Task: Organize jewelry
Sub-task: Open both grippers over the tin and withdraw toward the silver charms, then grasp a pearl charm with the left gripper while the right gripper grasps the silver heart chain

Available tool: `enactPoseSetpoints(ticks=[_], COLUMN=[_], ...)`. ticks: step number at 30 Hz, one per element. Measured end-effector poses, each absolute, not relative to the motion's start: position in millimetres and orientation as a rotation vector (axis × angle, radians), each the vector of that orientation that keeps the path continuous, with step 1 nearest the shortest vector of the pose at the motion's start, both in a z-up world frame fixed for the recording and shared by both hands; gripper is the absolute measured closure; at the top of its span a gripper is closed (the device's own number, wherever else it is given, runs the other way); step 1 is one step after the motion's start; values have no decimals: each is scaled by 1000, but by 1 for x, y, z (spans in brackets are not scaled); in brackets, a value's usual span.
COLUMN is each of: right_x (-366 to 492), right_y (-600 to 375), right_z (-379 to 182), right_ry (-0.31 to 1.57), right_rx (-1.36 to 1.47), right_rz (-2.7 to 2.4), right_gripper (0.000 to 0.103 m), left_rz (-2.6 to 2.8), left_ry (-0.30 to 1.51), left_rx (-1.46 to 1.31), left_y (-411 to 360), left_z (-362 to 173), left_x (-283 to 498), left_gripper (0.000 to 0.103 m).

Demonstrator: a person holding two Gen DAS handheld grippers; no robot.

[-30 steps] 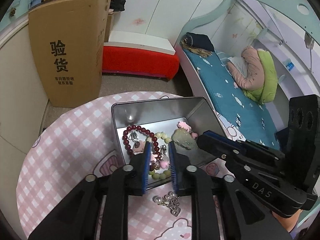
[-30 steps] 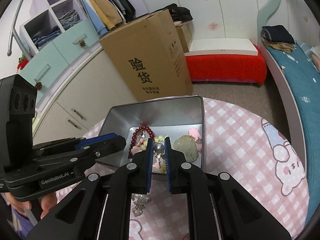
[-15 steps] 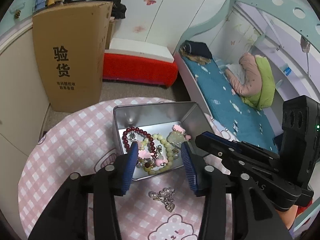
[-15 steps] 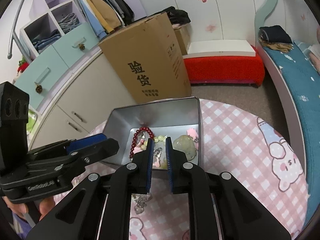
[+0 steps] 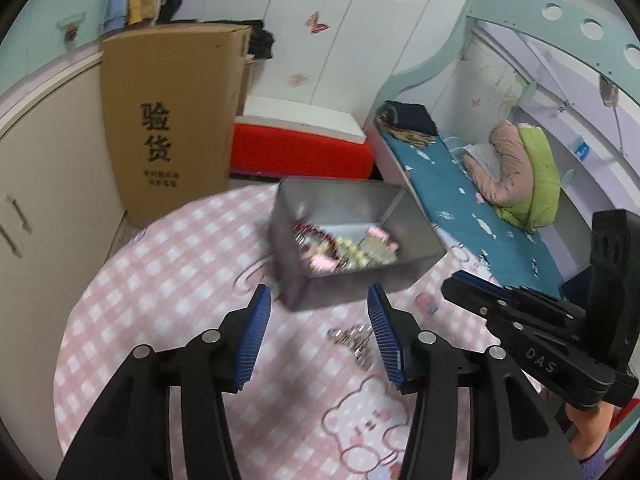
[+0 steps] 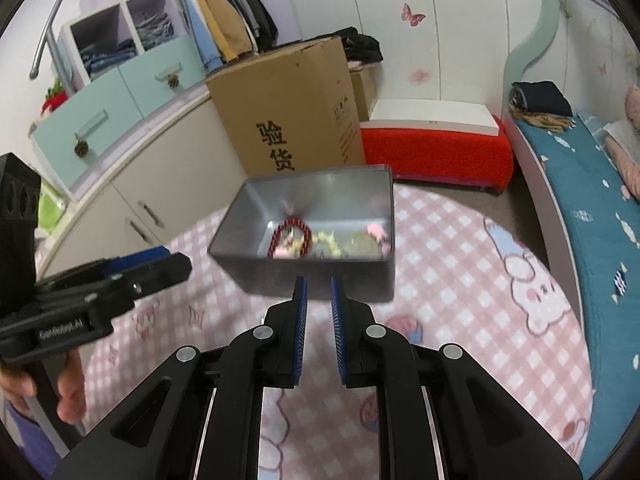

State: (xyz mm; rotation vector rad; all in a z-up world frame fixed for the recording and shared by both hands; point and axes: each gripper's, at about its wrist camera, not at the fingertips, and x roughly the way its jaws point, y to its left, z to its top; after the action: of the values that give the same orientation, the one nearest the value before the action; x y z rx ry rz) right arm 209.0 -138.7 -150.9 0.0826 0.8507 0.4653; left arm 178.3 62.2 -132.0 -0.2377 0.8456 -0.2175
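Observation:
A silver metal tin [image 5: 298, 280] [image 6: 320, 284] stands on the pink checked round table. It holds a red bead bracelet [image 6: 290, 236], pale green beads [image 5: 352, 254] and pink charms. A silver pearl chain with a heart charm [image 5: 354, 340] lies on the table in front of the tin. My left gripper [image 5: 318, 308] is open and empty, back from the tin and above the chain. My right gripper [image 6: 318, 292] is empty, its jaws a narrow gap apart, just short of the tin's near wall. The chain is hidden in the right wrist view.
A tall cardboard box [image 6: 292, 112] stands on the floor behind the table, with a red bench [image 6: 436, 148] beside it. A bed with a teal sheet [image 5: 460, 196] runs along the right. White cabinets [image 6: 160, 184] stand to the left.
Both grippers have drawn back from inside the tin toward me. The left gripper has opened wide and let go over the tin. The right jaws have parted slightly.

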Motion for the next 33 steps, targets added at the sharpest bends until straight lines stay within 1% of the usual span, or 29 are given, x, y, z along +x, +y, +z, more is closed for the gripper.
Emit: enactPoseSetpoints(ticks=[6, 7, 8, 9, 10, 17, 24, 27, 29, 31, 33], right_x=[197, 196, 194, 192, 191, 189, 192, 194, 194, 194, 194], right_y=[-134, -134, -134, -136, -136, -141, -145, -147, -148, -148, -148], right_z=[-178, -182, -186, -190, -192, -203, -210, -210, -209, -208, -207], right_ry=[898, 904, 909, 912, 911, 923, 930, 930, 929, 925, 922], right_rx=[56, 52, 51, 54, 56, 66, 86, 93, 97, 98, 100], right_rz=[450, 445, 439, 432, 427, 432, 451, 460, 464, 465, 470], right_gripper=[89, 86, 81, 66, 56, 56, 56, 56, 53, 51, 51], left_rz=[-194, -195, -198, -196, -190, -149, -149, -133, -130, -143, -134], left_ry=[895, 907, 916, 923, 935, 969, 956, 942, 930, 930, 927], left_rx=[-229, -231, -231, -232, -231, -188, -136, -62, -38, -32, 2], left_y=[56, 55, 53, 50, 47, 27, 16, 6, 4, 5, 5], left_z=[-158, -163, -168, -172, -177, -193, -196, -199, -200, -199, -199], left_x=[172, 172, 173, 174, 175, 194, 204, 204, 202, 202, 201], left_gripper=[55, 55, 55, 55, 55, 55, 55, 54, 53, 56, 70])
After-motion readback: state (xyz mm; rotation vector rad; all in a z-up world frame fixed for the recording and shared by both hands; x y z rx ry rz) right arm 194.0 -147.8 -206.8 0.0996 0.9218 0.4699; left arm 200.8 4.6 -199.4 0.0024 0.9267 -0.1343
